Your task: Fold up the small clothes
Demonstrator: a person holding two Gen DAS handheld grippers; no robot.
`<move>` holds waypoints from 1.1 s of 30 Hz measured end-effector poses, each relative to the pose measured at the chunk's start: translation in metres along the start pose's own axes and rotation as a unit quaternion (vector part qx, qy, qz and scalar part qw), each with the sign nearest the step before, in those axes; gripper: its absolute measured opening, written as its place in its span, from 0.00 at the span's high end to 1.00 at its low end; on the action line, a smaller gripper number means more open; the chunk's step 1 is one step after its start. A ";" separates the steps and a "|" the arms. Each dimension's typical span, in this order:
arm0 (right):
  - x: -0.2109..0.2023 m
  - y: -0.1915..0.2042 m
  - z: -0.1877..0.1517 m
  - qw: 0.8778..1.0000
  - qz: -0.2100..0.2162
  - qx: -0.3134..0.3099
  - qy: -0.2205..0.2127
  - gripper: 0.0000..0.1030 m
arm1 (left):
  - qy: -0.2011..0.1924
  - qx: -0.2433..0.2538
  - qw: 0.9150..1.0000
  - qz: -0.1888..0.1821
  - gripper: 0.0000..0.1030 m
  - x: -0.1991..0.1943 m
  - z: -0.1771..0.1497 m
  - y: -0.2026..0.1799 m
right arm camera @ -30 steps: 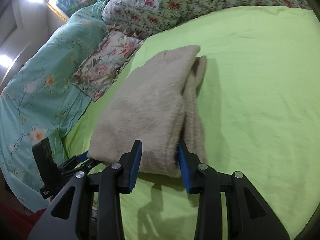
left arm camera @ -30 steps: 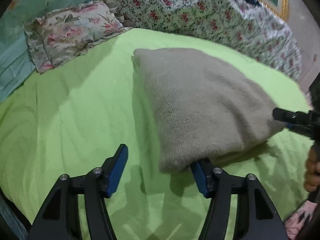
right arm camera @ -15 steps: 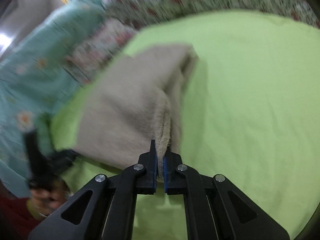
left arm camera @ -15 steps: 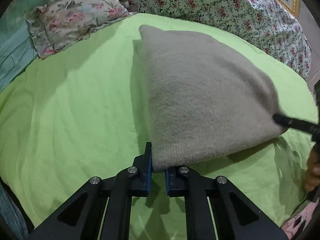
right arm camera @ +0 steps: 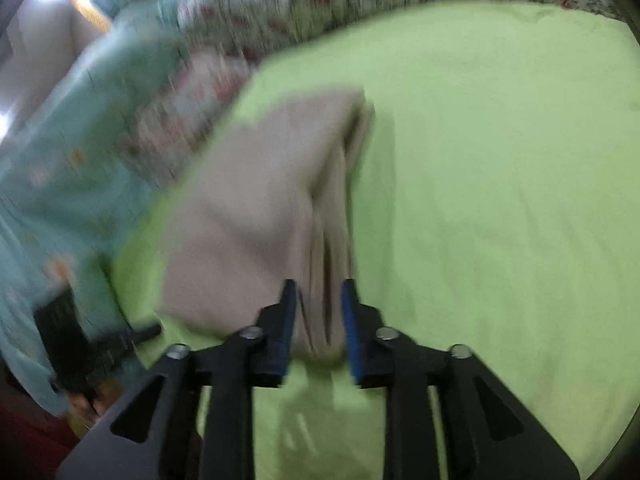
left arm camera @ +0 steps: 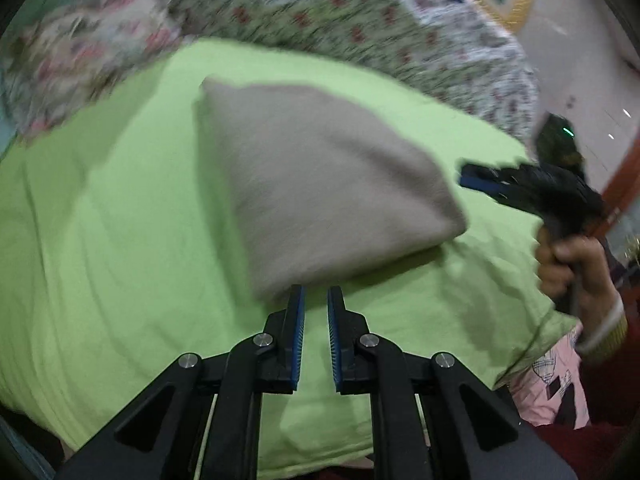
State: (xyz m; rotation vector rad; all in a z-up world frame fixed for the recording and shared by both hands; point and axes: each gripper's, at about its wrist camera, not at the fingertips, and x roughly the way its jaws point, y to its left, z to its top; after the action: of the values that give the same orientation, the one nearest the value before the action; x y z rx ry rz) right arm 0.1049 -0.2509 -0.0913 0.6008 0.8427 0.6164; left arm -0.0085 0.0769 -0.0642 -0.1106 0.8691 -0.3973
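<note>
A folded beige knit cloth (left arm camera: 320, 184) lies on the lime-green bedsheet (left arm camera: 120, 240). My left gripper (left arm camera: 316, 296) sits at the cloth's near corner. Its jaws are almost together, with only green sheet showing in the narrow gap, and the corner lies just past the left fingertip. In the right wrist view the cloth (right arm camera: 260, 220) shows its stacked folded edges. My right gripper (right arm camera: 318, 292) has its jaws opening, with that layered edge lying loose between them. From the left wrist view the right gripper (left arm camera: 472, 180) hovers just off the cloth's right corner, held by a person's hand (left arm camera: 568, 264). Both views are motion-blurred.
A small floral pillow (left arm camera: 88, 68) and a floral quilt (left arm camera: 360, 32) border the far side of the sheet. A teal flowered blanket (right arm camera: 60, 200) runs along the left. The sheet (right arm camera: 500, 200) stretches wide to the right of the cloth. The bed's edge is near the hand.
Both grippers closed on the cloth's near corners half a second ago. Now the left has risen and drawn back off its corner, and the right jaws have parted and let go of the edge.
</note>
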 end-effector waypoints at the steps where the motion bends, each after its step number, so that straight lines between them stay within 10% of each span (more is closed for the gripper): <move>1: 0.004 -0.001 0.014 1.000 0.011 0.003 -0.010 0.59 | -0.013 0.009 1.000 -0.015 0.89 0.000 0.007 -0.005; 8: 0.093 -0.034 0.084 0.998 0.019 0.051 0.012 0.58 | 0.019 0.011 0.998 -0.051 0.89 0.058 0.017 0.000; 10: 0.119 -0.038 0.098 0.997 0.038 0.061 0.024 0.69 | 0.042 -0.003 0.998 -0.051 0.89 0.076 0.014 0.008; 11: 0.125 -0.037 0.104 0.997 0.040 0.059 0.028 0.92 | 0.045 -0.006 0.998 -0.051 0.89 0.082 0.014 0.011; 14: 0.115 -0.014 0.120 0.999 0.048 0.005 -0.017 0.92 | 0.040 -0.014 0.998 -0.047 0.90 0.084 0.013 0.008; 19: 0.151 -0.029 0.115 0.998 -0.036 -0.003 0.042 0.92 | 0.041 -0.004 0.999 -0.034 0.91 0.089 0.012 -0.001; 25: 0.095 -0.027 0.106 0.998 -0.047 0.034 -0.007 0.77 | 0.048 -0.003 0.998 -0.047 0.91 0.077 0.025 -0.004; 33: 0.039 0.049 0.058 0.999 0.019 -0.022 -0.026 0.77 | -0.044 -0.051 0.997 -0.030 0.74 0.044 0.082 0.023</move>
State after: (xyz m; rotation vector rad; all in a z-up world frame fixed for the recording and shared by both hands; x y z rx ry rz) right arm 0.1596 -0.2043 -0.0453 0.5916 0.7694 0.6499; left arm 0.0862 0.0757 -0.0489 -0.2478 0.8011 -0.4010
